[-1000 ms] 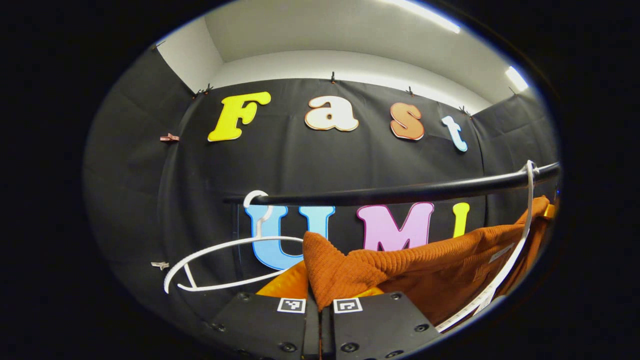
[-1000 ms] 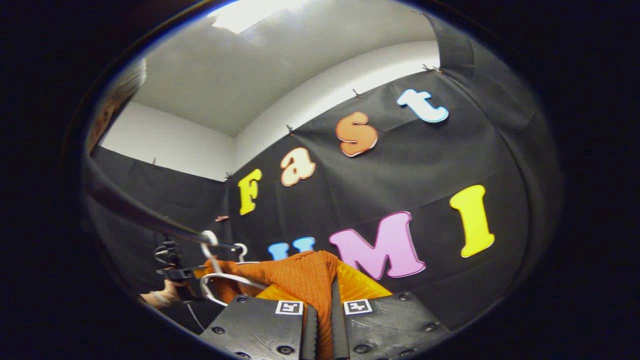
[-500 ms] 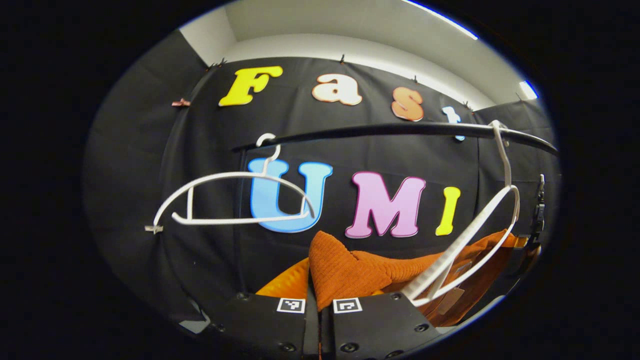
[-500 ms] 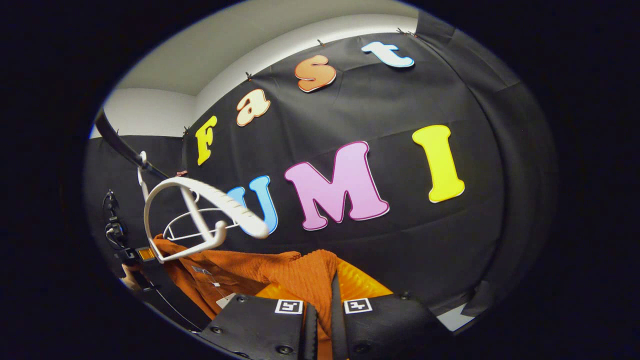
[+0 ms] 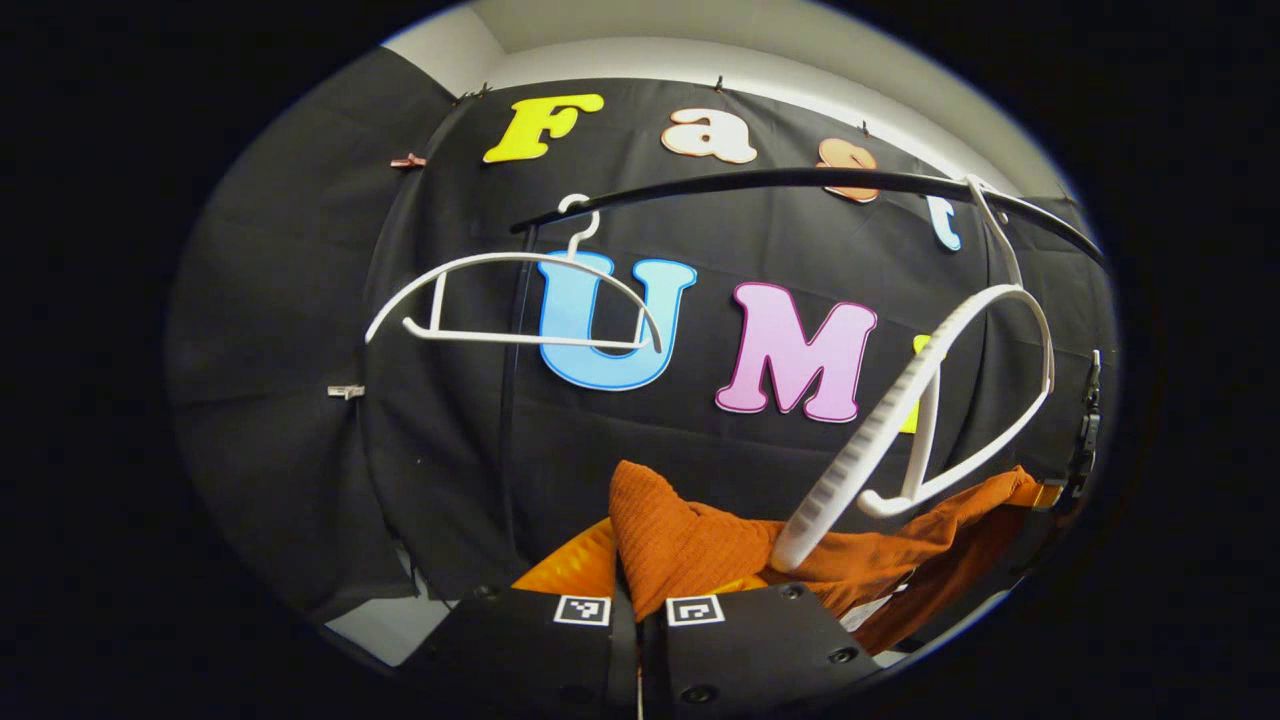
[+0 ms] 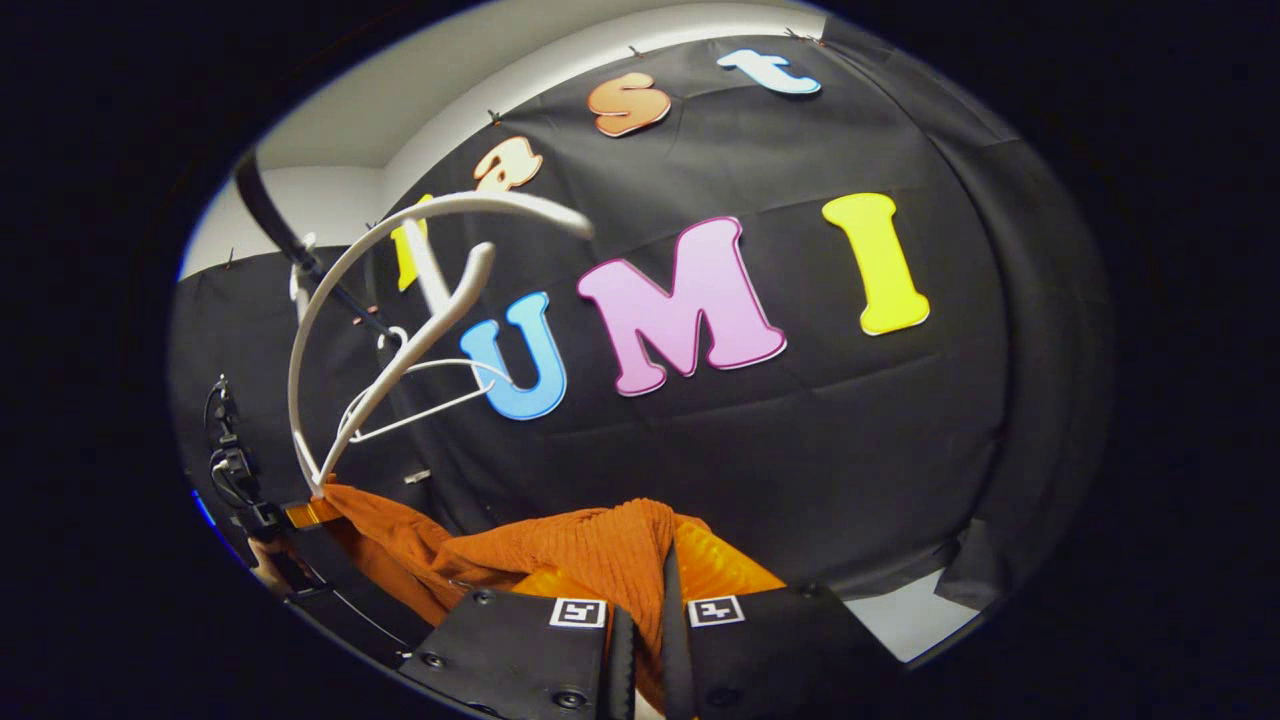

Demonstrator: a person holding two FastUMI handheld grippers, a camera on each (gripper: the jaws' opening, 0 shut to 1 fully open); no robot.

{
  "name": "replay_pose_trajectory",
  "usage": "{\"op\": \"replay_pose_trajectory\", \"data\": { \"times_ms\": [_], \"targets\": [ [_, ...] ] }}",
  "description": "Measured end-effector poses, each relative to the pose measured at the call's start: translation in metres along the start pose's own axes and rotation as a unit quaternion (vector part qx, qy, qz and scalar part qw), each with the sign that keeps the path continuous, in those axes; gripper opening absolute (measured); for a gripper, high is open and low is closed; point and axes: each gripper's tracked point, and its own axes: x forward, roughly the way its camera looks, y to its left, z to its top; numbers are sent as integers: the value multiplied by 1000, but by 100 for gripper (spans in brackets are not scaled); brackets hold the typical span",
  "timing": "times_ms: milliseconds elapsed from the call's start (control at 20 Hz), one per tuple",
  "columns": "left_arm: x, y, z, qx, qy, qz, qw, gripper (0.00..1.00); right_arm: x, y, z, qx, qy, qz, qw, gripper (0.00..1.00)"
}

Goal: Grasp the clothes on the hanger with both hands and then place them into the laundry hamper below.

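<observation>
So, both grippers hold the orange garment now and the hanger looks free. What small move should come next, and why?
Probably lower both grippers together. The left gripper and right gripper each pinch the orange garment, which hangs below the white hanger on the rail. The hamper is not in view; the task places it below.

My left gripper [image 5: 640,625] and right gripper [image 6: 640,625]: flat matte plates, round screws, one square black-and-white marker tag on each plate.
</observation>
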Motion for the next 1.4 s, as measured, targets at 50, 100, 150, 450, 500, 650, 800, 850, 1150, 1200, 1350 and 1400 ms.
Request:
{"op": "replay_pose_trajectory", "data": {
  "times_ms": [50,100,150,450,500,650,800,850,1150,1200,1350,1400],
  "targets": [
    [-6,-6,-10,-20,6,-7,1000,6,-1,11,-9,2,10,11,1000,16],
    [-11,-12,-20,-37,16,-13,999,6,-3,22,-20,5,21,24,999,16],
    [-16,-20,-33,-46,29,-16,998,6,-3,31,-31,10,34,34,999,16],
    [-39,-69,-84,-56,96,-57,992,6,-10,83,-82,25,95,87,991,16],
    [-38,-79,-91,-51,102,-64,991,6,-10,87,-94,28,107,91,990,15],
    [-33,-108,-107,-45,132,-94,986,6,-4,98,-122,49,144,95,984,16],
    [-20,-127,-126,-40,166,-112,979,6,-2,116,-143,52,178,96,978,15],
    [-17,-130,-131,-36,175,-114,977,6,0,121,-151,46,191,91,976,15],
    [-8,-123,-164,-41,238,-97,966,7,3,122,-192,23,258,60,964,15],
    [-6,-121,-167,-48,243,-94,964,7,2,124,-195,28,263,59,963,16],
    [-9,-109,-176,-47,256,-92,961,7,0,126,-203,22,273,50,960,15],
    [-11,-107,-180,-43,262,-92,960,7,0,127,-206,16,278,47,959,16]
  ]
}}
